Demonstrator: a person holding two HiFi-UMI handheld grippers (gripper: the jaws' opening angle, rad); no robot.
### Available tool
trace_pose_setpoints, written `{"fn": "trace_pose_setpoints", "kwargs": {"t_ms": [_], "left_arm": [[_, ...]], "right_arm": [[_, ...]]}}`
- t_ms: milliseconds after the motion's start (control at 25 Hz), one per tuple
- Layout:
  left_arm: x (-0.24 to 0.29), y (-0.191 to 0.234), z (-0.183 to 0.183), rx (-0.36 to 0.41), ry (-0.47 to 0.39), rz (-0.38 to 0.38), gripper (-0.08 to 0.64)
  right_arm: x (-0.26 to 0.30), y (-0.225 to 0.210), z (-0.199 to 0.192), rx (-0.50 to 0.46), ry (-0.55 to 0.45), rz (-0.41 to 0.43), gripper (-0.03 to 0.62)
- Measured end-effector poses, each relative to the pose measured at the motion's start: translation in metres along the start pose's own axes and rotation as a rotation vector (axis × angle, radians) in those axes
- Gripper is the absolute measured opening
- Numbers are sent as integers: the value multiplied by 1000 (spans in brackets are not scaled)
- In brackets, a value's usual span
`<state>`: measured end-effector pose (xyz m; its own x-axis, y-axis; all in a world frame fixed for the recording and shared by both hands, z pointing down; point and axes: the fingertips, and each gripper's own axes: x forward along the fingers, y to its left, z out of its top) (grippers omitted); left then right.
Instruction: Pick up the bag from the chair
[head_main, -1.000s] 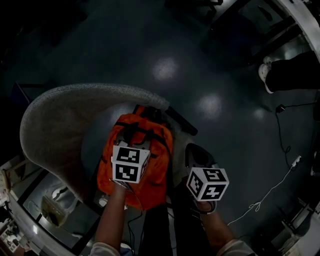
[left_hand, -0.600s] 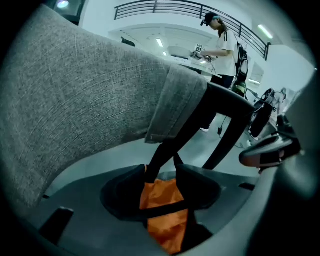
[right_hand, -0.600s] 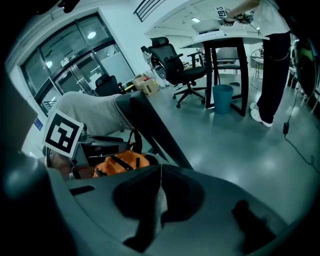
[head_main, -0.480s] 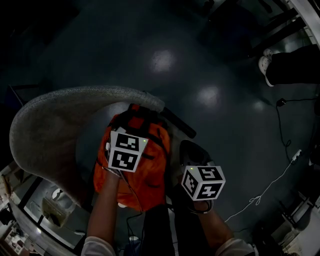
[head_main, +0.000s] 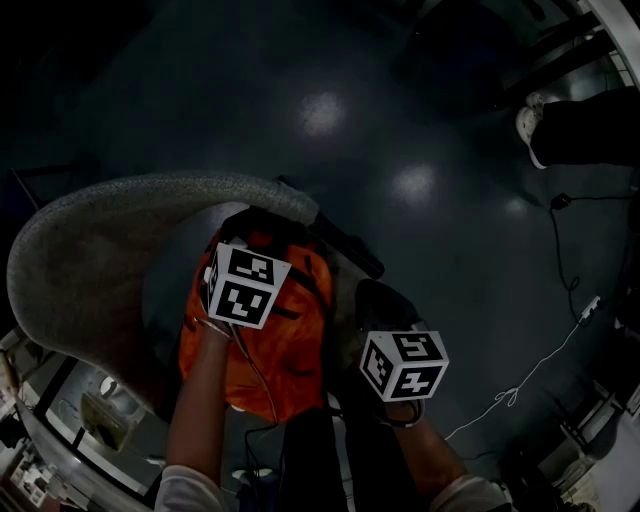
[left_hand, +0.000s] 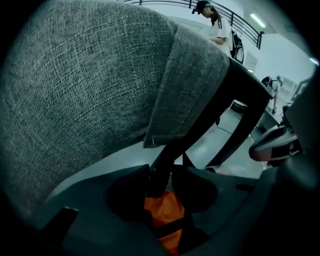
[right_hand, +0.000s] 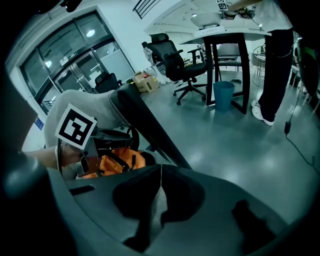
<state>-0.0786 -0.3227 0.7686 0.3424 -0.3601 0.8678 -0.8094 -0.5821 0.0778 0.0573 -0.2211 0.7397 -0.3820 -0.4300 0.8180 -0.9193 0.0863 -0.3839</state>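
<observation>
**Left claw at the bag's strap, bag not yet lifted**

I look steeply down on a grey woven-fabric shell chair (head_main: 90, 260). An orange fabric bag with black straps (head_main: 275, 340) lies on its seat, close against the curved backrest. It rests fully on the chair and no part of it looks raised.

My left claw (left_hand: 161, 176) points down at the top end of the bag. Its jaws have just been closing, but a gap remains between them. A black band (left_hand: 167, 155) runs into that gap with orange cloth showing just below it. I take the band to be the bag's strap, though I cannot rule out the chair's dark frame behind it. The jaws sit close on either side of it, and I cannot see them pinching it yet.

My right claw (right_hand: 161, 172) hangs beside the chair's right edge, well clear of the bag. Its jaws are pressed together on nothing.

By my reading the reach is done. What remains is to finish the squeeze on the strap and then lift the bag off the seat.
</observation>
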Motion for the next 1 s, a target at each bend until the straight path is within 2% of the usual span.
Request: {"fn": "trace_pose_setpoints", "kwargs": {"t_ms": [440,600,1000], "left_arm": [[-2,7,3,-77,-22,25,58],[-9,8,3,-83,-30,49,32],[-41,7,2,-165,-77,78,21]], "right_arm": [[-6,-6,-4,5,-2,-1,33],[-10,-4,-1,5,-10,3,33],[-26,-1,6,4,-47,1,33]]}}
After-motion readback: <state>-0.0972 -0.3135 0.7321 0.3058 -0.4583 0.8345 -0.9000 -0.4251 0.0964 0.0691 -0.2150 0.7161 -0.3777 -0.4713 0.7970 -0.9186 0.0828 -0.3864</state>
